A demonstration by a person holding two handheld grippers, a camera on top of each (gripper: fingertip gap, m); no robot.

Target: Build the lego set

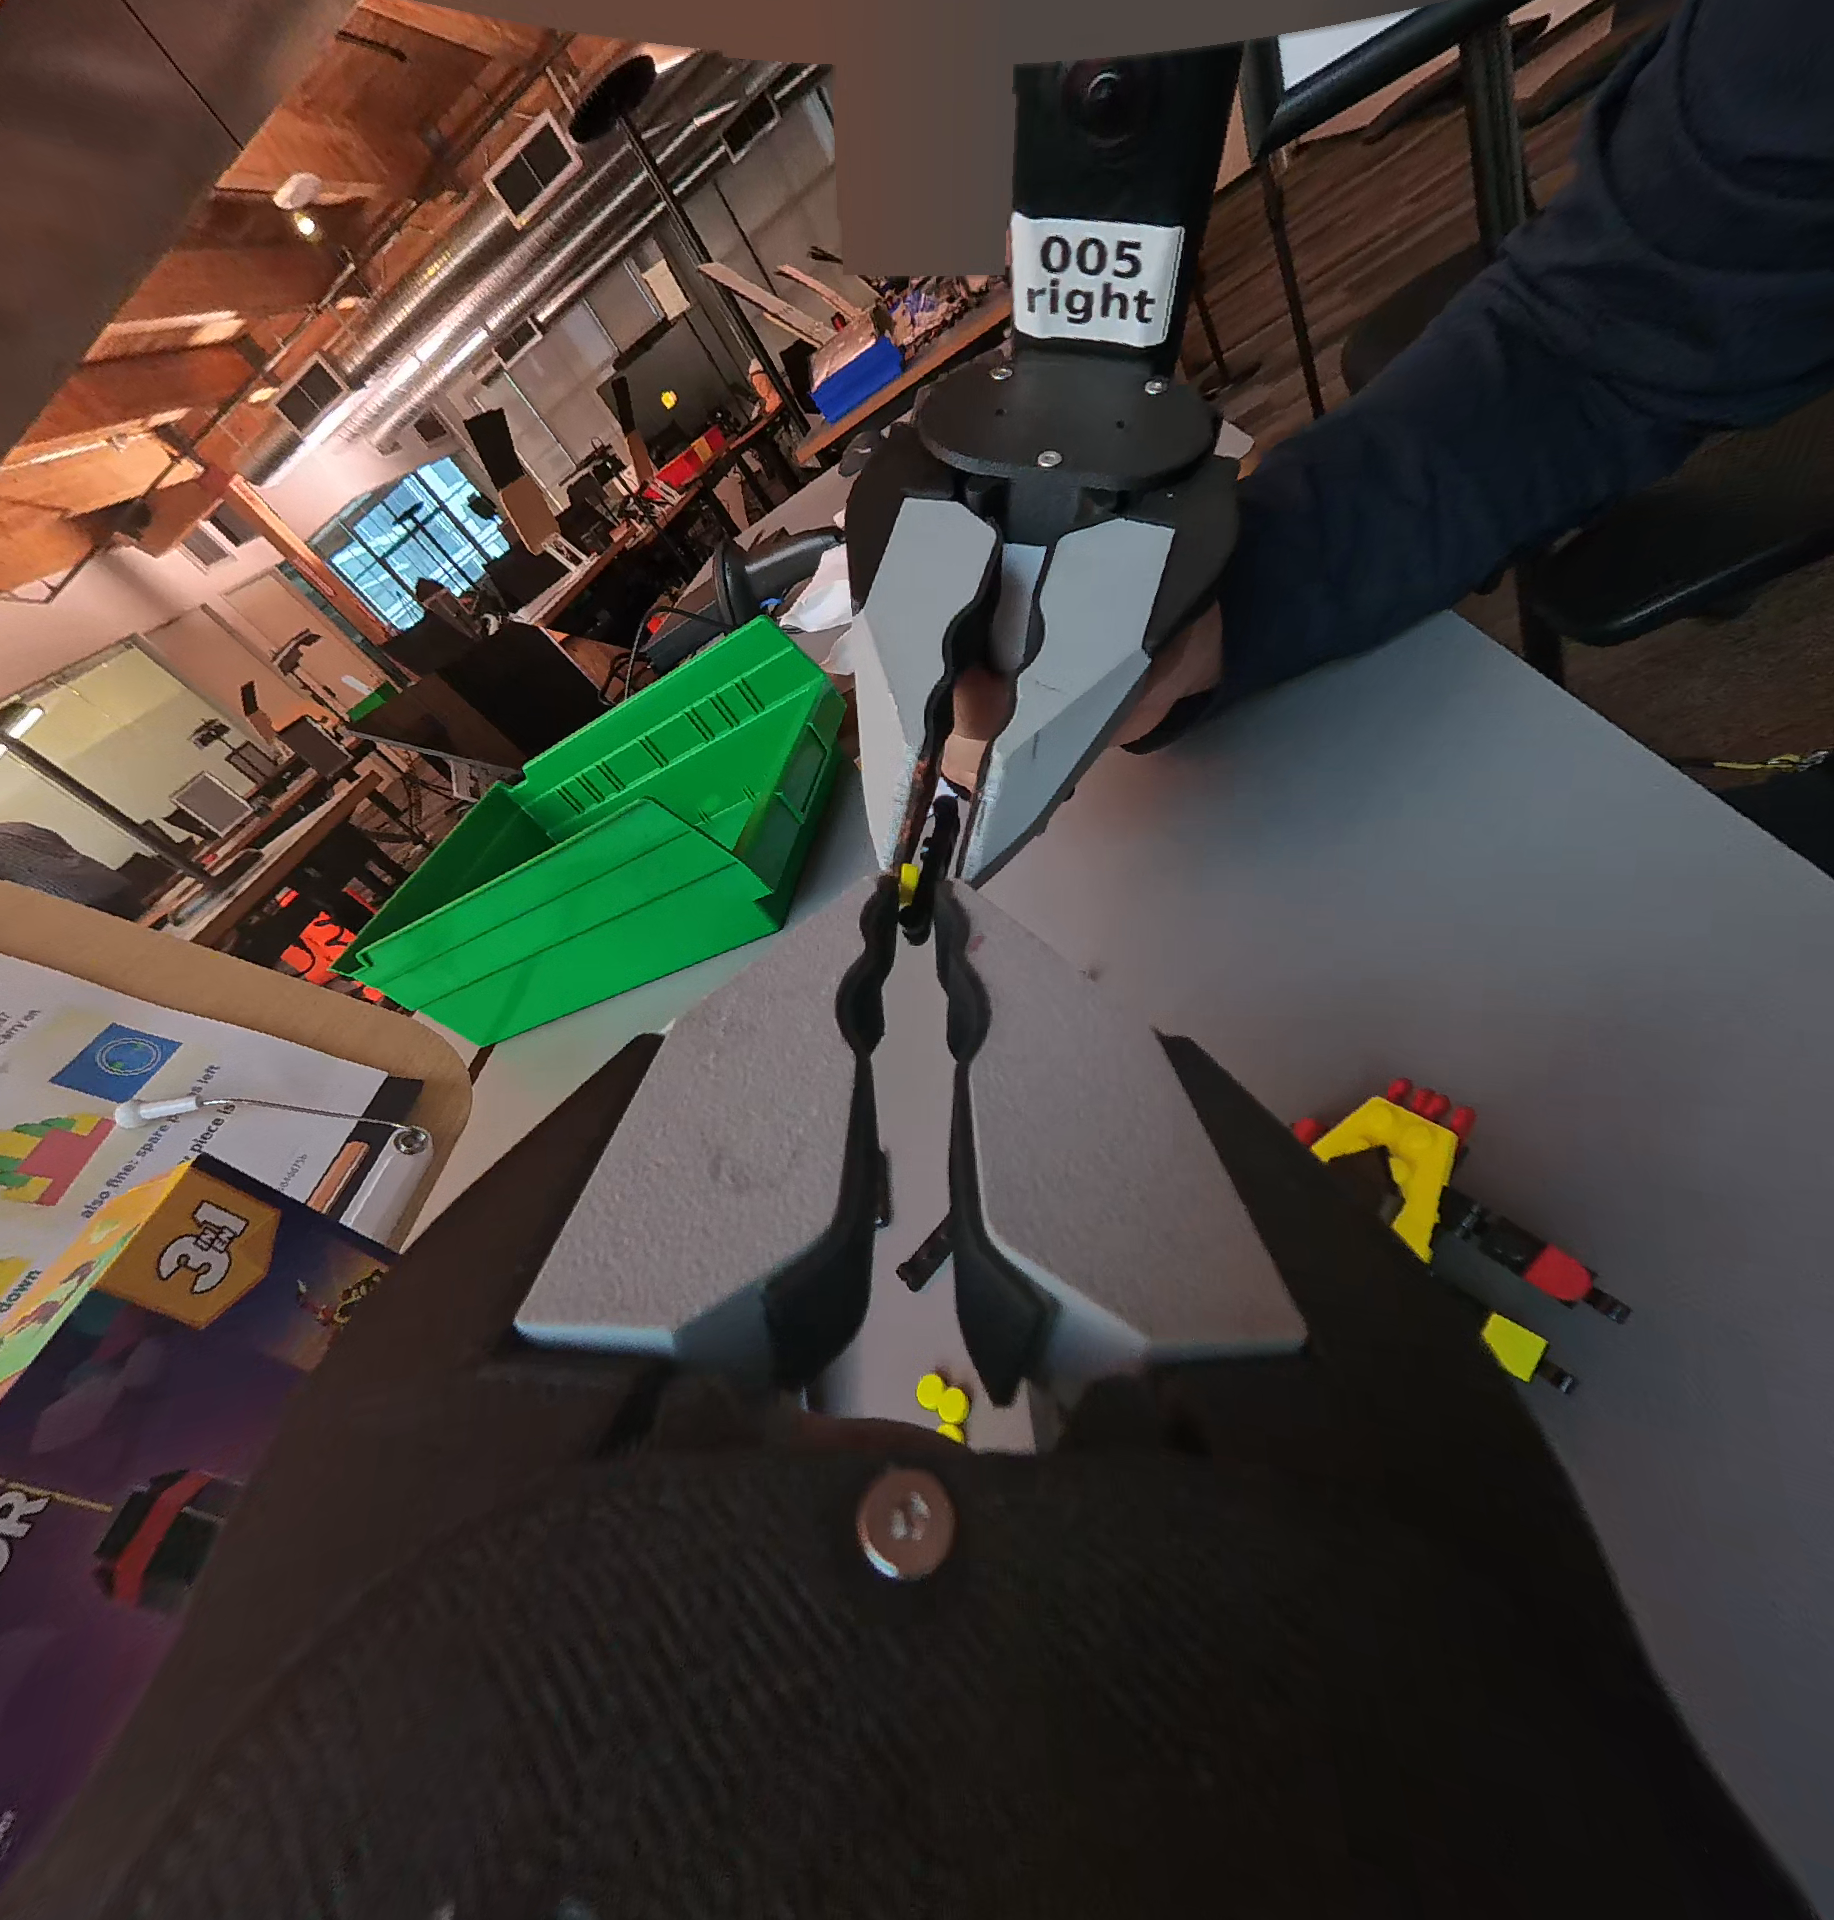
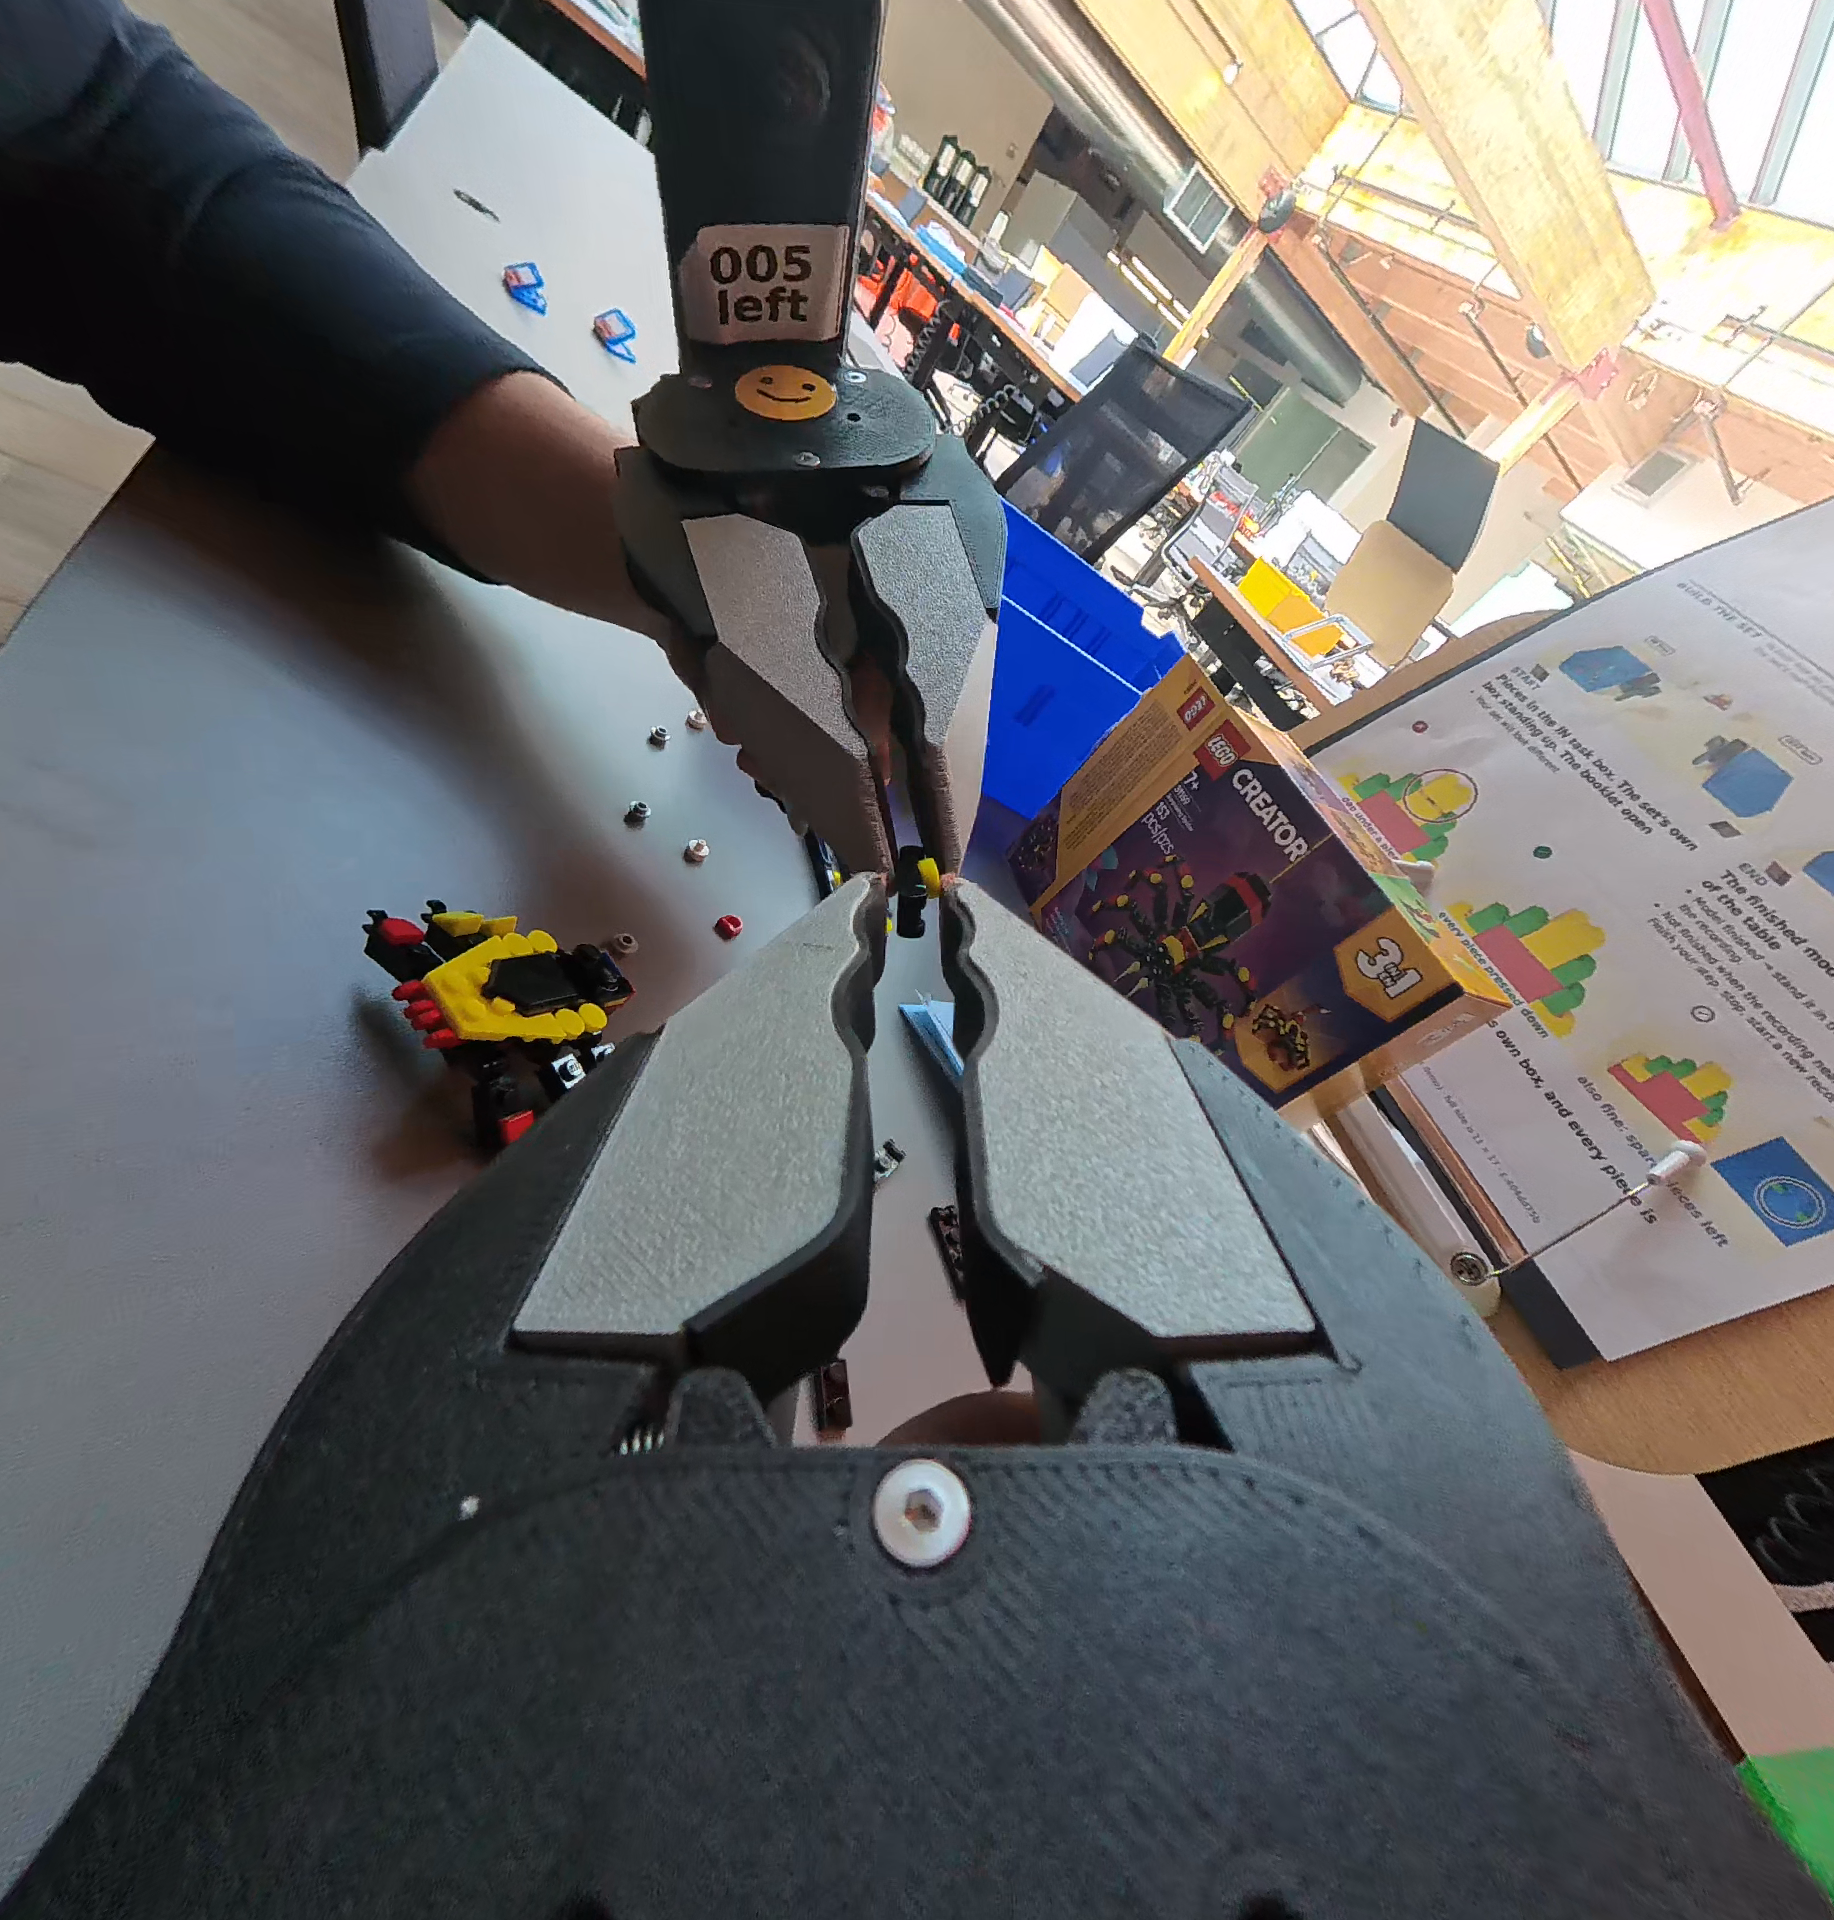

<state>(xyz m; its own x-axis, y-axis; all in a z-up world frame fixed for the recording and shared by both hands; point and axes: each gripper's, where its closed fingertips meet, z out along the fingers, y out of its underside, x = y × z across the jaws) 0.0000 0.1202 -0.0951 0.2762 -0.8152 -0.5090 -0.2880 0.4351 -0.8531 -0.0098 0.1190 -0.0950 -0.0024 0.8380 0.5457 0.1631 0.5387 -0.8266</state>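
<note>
My left gripper [image 1: 915, 909] and my right gripper [image 1: 934, 857] meet tip to tip above the grey table [image 1: 1412, 883]. Both are shut on a small black and yellow lego piece [image 1: 908, 883] held between them. In the right wrist view the right gripper [image 2: 911, 902] points up at the left gripper [image 2: 915, 868], with the same piece [image 2: 928, 873] at the tips. A partly built black, yellow and red model [image 2: 508, 987] lies on the table to the left; it also shows in the left wrist view [image 1: 1432, 1195].
Small loose pieces [image 2: 695, 852] and black parts [image 2: 949, 1236] lie on the table; yellow round studs [image 1: 944, 1397] lie under my left gripper. A green bin [image 1: 601, 894], a blue bin [image 2: 1058, 675], the lego box [image 2: 1235, 883] and an instruction sheet [image 2: 1671, 935] stand alongside. Left and right tips are no more than a few centimetres apart.
</note>
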